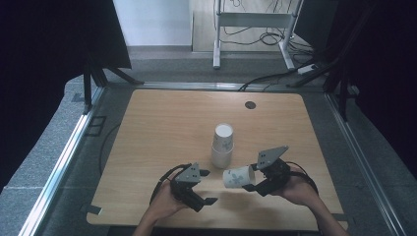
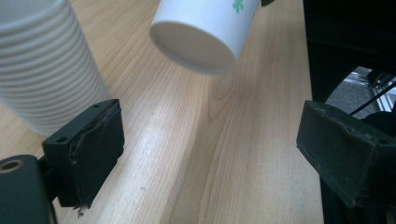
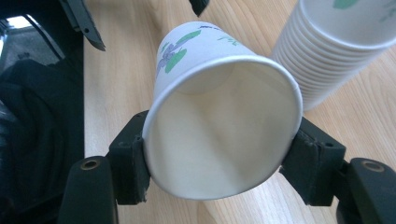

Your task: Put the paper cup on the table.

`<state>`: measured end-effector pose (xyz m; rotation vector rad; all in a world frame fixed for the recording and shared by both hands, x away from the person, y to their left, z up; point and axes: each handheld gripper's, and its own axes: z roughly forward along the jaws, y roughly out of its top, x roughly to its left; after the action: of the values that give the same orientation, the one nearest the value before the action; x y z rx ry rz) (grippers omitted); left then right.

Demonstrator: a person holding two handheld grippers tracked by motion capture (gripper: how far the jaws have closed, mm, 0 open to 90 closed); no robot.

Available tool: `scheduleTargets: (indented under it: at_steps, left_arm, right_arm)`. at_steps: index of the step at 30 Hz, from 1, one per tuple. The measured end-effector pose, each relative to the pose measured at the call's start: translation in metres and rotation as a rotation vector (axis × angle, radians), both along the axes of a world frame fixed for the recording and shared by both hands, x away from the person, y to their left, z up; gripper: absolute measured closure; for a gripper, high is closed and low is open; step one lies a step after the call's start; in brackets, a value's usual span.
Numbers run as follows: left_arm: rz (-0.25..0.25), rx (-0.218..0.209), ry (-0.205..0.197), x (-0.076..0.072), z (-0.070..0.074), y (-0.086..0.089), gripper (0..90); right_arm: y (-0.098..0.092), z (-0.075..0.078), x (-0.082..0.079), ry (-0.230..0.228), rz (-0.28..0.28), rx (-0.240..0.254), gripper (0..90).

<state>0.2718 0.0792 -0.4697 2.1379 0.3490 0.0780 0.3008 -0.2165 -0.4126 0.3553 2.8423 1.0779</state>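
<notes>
Here the right gripper [image 1: 252,181] holds a single paper cup [image 1: 238,176] on its side, above the table [image 1: 147,147], just in front of the stack [image 1: 222,145] of nested cups. The cup's base points toward the left gripper [image 1: 209,187]; its mouth faces back along the right gripper's jaws.

For the step in hand, judged as carrying the separated cup clear of the stack:
- Keep the clamp light. The wall is thin paper and will likely oval or crease under more pressure.
- Keep the cup away from the stack, which stands upright and unsupported and could tip if knocked.
- Turn the cup upright before setting it down on bare wood.

Tool state:
- Right gripper: jaws clamped on the cup, one pad on each side of the wall just below the rim, as the right gripper view shows.
- Left gripper: jaws wide apart, nothing between them, low over the table. It touches neither cup nor stack.
</notes>
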Motion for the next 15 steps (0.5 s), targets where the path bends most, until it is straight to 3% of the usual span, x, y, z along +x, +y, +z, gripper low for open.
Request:
scheduleTargets:
  at_steps: [15]
  left_arm:
    - [0.069,0.027,0.017,-0.001,-0.014,0.008,4.1]
  right_arm:
    - [-0.014,0.006,0.012,0.009,-0.065,-0.096,32.4]
